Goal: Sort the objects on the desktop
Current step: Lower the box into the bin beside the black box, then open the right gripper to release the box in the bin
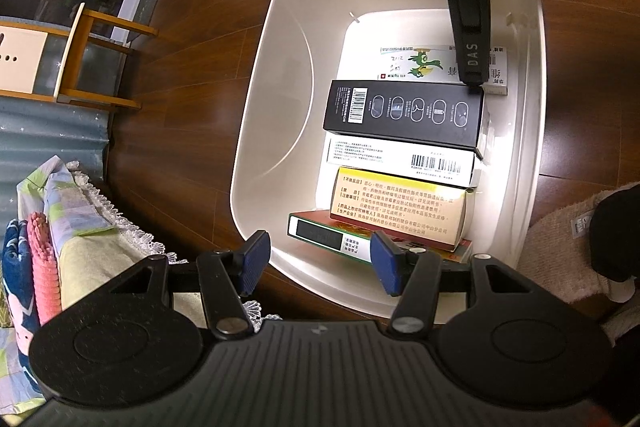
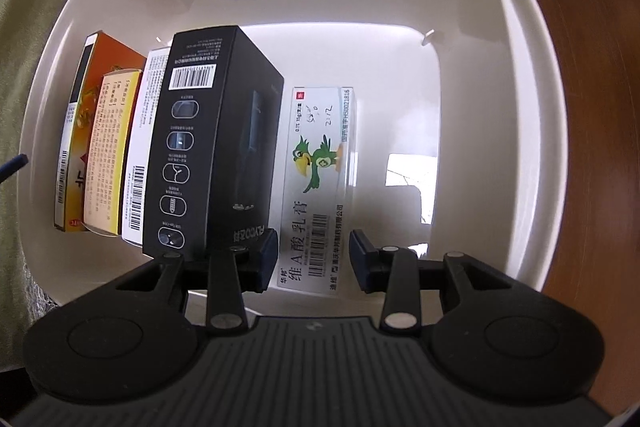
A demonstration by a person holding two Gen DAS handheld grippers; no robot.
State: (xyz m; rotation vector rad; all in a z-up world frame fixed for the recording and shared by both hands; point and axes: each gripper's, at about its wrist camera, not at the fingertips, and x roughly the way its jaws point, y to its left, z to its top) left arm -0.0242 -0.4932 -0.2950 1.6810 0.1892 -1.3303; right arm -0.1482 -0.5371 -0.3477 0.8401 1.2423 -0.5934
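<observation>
White tub (image 2: 516, 75) on a wooden surface (image 1: 192, 131), holding boxes in a row: orange box (image 2: 80, 131), yellow box (image 2: 108, 155), white box (image 2: 140, 147), tall black box (image 2: 192, 147), and a flat parrot-printed box (image 2: 316, 187). Right gripper (image 2: 312, 259) inside the tub, jaws wide, empty, straddling the parrot-printed box. Left gripper (image 1: 316, 263) at the rim, jaws wide, empty. Folded cloths (image 1: 52, 227) beside the tub.

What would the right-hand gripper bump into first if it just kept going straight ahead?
Most likely the flat white carton with the green parrot, lying on the floor of the white plastic tub. The open right gripper points at it, though depth is hard to judge.
</observation>
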